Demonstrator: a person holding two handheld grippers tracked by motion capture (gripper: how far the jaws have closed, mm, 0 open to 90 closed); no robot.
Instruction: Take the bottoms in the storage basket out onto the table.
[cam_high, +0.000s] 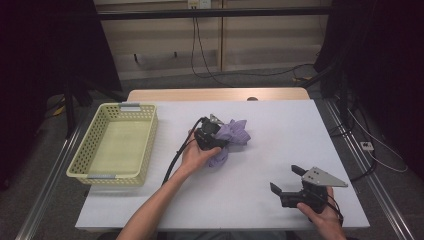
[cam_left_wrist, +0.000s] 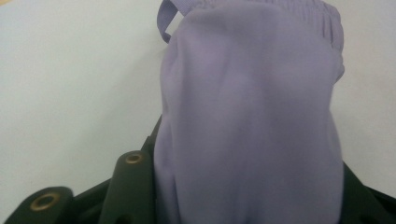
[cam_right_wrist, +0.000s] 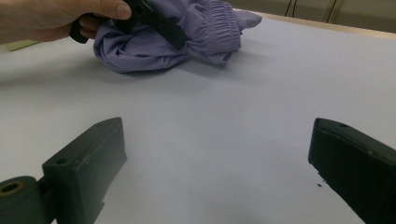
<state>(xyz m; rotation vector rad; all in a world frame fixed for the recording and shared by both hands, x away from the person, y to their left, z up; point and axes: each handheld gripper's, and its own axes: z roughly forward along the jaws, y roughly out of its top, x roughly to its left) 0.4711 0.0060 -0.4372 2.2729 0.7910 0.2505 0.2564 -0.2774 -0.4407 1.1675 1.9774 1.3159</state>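
Right of basket (cam_high: 116, 145): left gripper (cam_high: 218, 141) grasping cloth (cam_high: 231, 134); right gripper (cam_high: 285, 183) released. Risk: bunched fabric slipping from loose hold.

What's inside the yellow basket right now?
The yellow basket on the table's left looks empty: its pale floor shows bare in the high view. The near wall hides a thin strip of floor behind it. The purple garment lies on the white table, at the left gripper.

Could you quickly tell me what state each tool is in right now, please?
Left tool: jaws partly apart, with the lilac garment bunched between them; a firm grip cannot be told.
Right tool: open, holding nothing, above the white table.
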